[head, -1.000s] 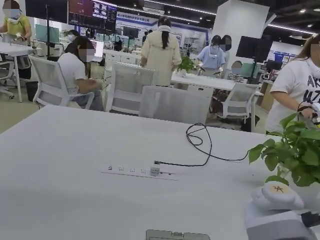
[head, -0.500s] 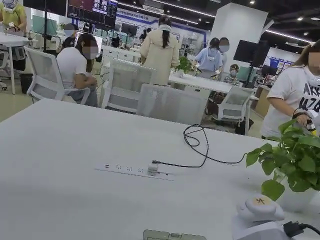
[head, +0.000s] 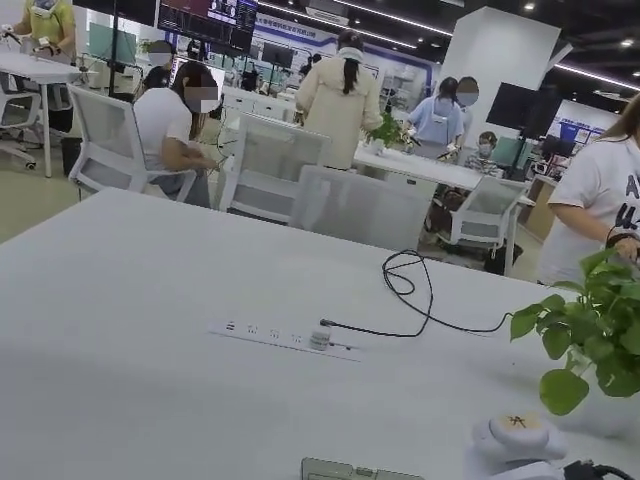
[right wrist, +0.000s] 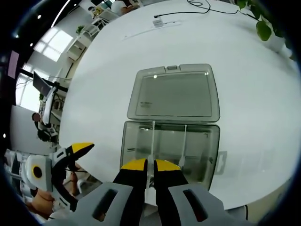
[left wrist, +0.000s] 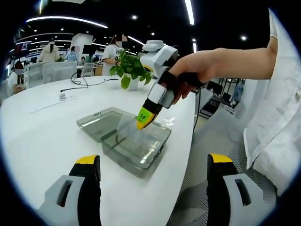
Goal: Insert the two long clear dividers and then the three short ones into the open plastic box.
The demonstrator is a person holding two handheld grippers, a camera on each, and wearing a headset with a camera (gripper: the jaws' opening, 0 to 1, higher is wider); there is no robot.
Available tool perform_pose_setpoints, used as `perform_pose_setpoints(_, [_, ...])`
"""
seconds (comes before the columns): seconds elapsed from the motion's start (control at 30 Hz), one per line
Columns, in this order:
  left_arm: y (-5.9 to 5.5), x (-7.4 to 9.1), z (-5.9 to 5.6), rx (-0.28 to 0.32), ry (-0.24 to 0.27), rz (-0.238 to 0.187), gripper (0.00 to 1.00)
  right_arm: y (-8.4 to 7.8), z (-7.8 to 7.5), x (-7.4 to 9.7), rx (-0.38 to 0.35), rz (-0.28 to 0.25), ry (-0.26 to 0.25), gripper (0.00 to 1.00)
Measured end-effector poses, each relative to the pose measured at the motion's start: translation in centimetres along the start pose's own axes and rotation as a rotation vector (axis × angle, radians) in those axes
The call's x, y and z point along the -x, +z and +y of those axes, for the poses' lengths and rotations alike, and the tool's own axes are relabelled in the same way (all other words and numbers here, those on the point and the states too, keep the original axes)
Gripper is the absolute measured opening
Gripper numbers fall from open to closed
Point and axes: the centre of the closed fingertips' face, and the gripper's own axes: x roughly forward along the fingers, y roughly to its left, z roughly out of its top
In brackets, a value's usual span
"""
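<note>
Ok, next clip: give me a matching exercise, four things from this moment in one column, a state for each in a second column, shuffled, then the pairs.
1. left tongs
2. right tongs
3. box lid
4. black cable

A. lying flat open on the table
B. shut on a clear divider
C. jaws wide apart, holding nothing
D. looped near the power strip

Pairs: 1-C, 2-B, 3-A, 4-D.

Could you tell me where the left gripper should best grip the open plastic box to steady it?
Probably the tray's near wall, pinched from above across its rim: it stands thin and upright toward the open left gripper, while the lid lies flat and the right gripper holds a clear divider over the middle.
</note>
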Motion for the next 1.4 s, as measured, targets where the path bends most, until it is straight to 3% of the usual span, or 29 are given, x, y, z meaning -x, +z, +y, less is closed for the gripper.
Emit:
perform_pose_setpoints(0.43, [0.0,-0.1,0.1,0.013,-0.003,-0.004,0.95,0.1,-0.3,-0.4,0.026,-0.002,-0.021,0.07])
perform_pose_setpoints(0.93, [-0.3,0.0,0.2,0.017,0.0,0.004,0.95,0.1,0.2,-1.0,0.148,0.007,-0.065,0.07])
perform_pose_setpoints(1.4, [-0.4,-0.1,0.0,0.015,-0.009,0.009,0.97,0.0,0.8,-2.4,0.215,0.021,-0.07,0.08])
